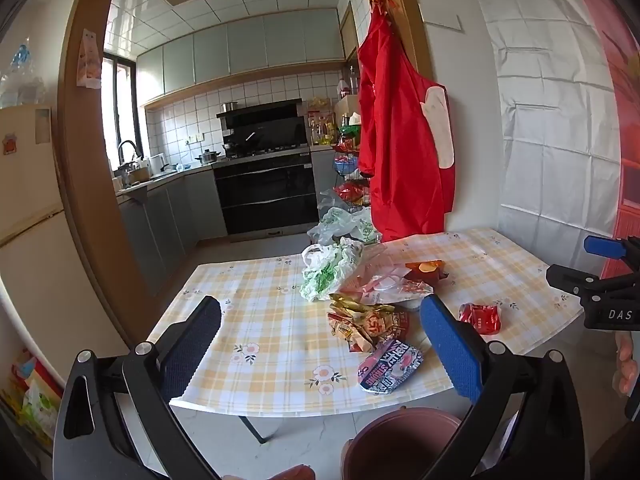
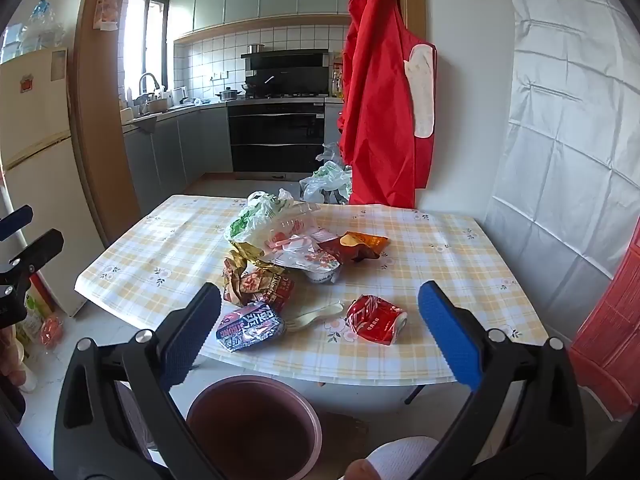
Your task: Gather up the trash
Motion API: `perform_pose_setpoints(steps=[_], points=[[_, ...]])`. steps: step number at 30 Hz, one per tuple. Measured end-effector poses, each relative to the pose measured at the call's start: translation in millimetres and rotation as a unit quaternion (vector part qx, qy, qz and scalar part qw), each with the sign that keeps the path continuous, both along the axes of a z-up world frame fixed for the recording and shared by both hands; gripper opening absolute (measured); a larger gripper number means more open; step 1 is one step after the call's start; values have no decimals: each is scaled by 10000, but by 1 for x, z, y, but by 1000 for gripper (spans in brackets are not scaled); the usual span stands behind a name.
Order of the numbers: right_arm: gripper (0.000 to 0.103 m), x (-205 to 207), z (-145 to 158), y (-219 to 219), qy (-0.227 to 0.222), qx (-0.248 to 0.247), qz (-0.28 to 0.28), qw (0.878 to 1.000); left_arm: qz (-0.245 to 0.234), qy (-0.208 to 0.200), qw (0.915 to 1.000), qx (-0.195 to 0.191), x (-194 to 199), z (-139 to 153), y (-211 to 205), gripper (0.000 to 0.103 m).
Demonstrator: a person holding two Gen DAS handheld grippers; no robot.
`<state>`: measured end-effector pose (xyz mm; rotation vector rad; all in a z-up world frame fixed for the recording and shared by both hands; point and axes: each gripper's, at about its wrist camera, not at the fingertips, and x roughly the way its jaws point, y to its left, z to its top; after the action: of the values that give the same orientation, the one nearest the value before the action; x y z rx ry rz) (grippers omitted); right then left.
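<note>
A pile of trash lies on the checked table [image 1: 264,320] [image 2: 440,264]: a green-and-white plastic bag [image 1: 330,268] [image 2: 256,216], a clear plastic tray [image 2: 296,220], a brown snack packet [image 1: 426,270] [image 2: 354,246], a crumpled gold-and-red wrapper [image 1: 366,322] [image 2: 256,280], a dark printed wrapper [image 1: 390,366] [image 2: 250,326], a crushed red can [image 1: 480,317] [image 2: 376,319] and a white plastic spoon [image 2: 314,316]. A brown bin [image 1: 400,444] [image 2: 254,426] stands on the floor below the table's near edge. My left gripper [image 1: 320,344] and right gripper [image 2: 320,340] are open and empty, in front of the table.
A red garment [image 1: 400,140] [image 2: 384,100] hangs at the doorway behind the table. Plastic bags [image 1: 344,226] [image 2: 326,178] lie on the floor there. A fridge [image 1: 28,240] [image 2: 36,160] stands left. A white-covered wall [image 2: 560,140] is right. The kitchen lies beyond.
</note>
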<state>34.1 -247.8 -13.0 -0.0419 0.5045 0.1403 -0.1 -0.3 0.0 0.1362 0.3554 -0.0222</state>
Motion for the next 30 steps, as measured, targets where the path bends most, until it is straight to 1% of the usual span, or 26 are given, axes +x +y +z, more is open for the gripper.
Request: perform_pose_setpoints(steps=[8, 12, 13, 19, 20, 30], points=[[97, 1, 1, -1, 13, 47, 15, 10000, 13, -8, 10000, 6, 0, 0, 0, 98], [97, 0, 6, 7, 28, 60, 19, 10000, 24, -7, 10000, -3, 0, 0, 0, 98], [97, 3, 2, 1, 17, 59, 6, 10000, 21, -3, 10000, -6, 0, 0, 0, 98], [97, 3, 1, -5, 18, 69, 20, 10000, 15, 0, 10000, -7, 0, -1, 1, 98], [97, 4, 1, 0, 18, 55, 9, 10000, 15, 2, 10000, -10, 0, -1, 1, 98], [97, 1, 4, 1, 26, 108, -26, 9999, 19, -5, 10000, 6, 0, 3, 0, 98]])
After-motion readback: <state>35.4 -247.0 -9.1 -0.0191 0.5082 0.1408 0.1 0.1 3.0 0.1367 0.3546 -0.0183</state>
